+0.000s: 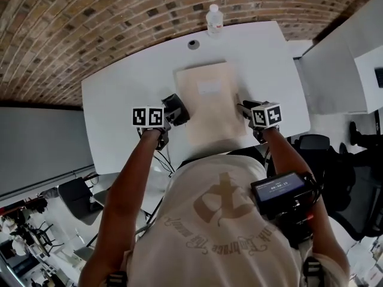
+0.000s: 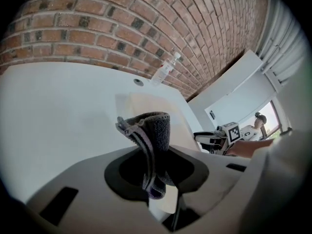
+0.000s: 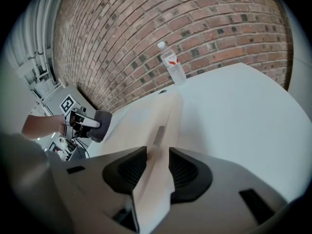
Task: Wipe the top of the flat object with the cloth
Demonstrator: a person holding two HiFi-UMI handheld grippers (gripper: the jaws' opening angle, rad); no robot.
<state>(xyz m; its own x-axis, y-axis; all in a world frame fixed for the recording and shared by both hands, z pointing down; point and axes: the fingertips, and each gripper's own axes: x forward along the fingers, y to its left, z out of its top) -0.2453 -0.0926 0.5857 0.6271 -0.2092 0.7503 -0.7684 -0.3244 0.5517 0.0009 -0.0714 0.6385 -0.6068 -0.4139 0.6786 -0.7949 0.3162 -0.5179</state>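
My left tongs (image 1: 170,113) pinch the dark grey terry cloth (image 1: 178,109), poised at the 9 o'clock edge of the pale beige flat board (image 1: 206,97). My right tongs (image 1: 244,109) clamp its 3 o'clock edge. I judge a wiping stroke is due: press the cloth flat, then sweep toward 3 o'clock. Everything sits on a white desk (image 1: 119,94), with a clear plastic bottle (image 1: 214,20) at 12 o'clock and a red brick wall (image 1: 90,17) beyond.

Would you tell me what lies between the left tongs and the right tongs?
The board spans that stretch in the head view: left tongs hold the cloth by its left edge, right tongs clamp its right edge.
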